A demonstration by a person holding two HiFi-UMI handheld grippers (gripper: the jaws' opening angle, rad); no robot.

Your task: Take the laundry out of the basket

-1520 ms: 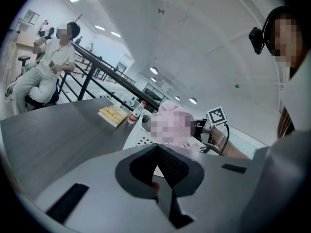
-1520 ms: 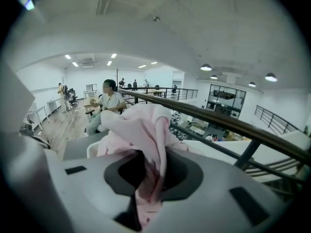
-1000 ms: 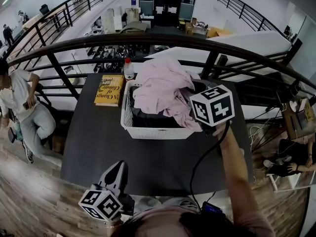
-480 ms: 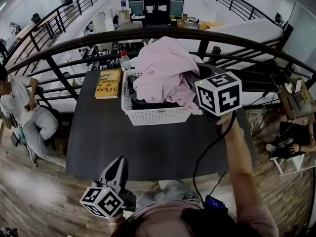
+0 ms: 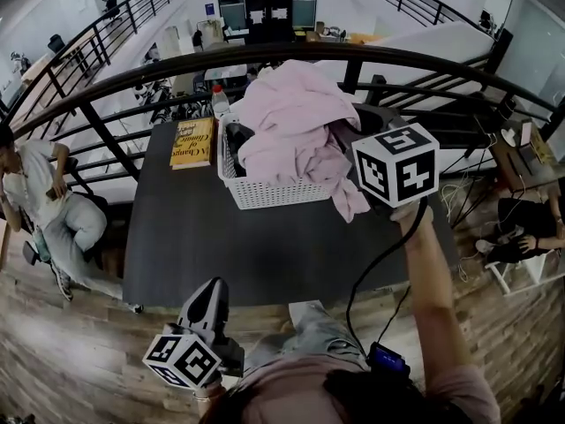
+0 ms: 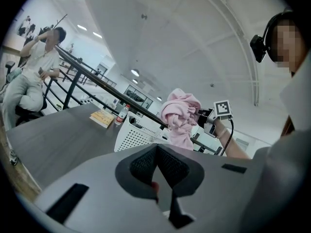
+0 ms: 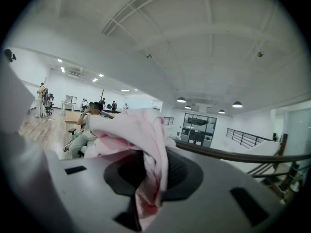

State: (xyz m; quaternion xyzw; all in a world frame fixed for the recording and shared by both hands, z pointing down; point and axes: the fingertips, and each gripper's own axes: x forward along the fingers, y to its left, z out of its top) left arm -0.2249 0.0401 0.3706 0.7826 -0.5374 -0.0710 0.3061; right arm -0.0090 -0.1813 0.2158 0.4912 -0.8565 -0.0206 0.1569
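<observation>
Left to right, head view. A seated person [image 5: 35, 193] is beyond the black metal railing [image 5: 115, 69], off the dark grey desk [image 5: 265, 254].

The left gripper [image 5: 210, 290] hangs at the desk's near edge, well apart from the laundry. Its tongs are pressed together with nothing between them.

A yellow hardback book [image 5: 193, 142] lies at the far left corner. A clear plastic bottle with a red cap [image 5: 220, 102] stands just beside it on the far edge.

The white perforated plastic basket [image 5: 265, 193] sits at the far edge, right of the middle.

The pale pink cloth garment [image 5: 291, 122] is bunched high over the basket. One tail hangs down past its near right corner.

The right gripper [image 7: 148, 178] has its tongs pinching a fold of that pink garment.

Progress, as we judge it:
- The first piece is gripped and raised but not clear of the basket.
- Dark laundry [image 5: 240, 135] lies underneath.
- Nothing is laid out on the desk.
- Most of the task remains.

What each view adds:
- In the head view the marker cube hides the right tongs. Only the right gripper view shows cloth squeezed between the pads.
- The left gripper view gives the side profile, with the garment hanging above the basket rim.
- Only the head view looks into the basket.
</observation>
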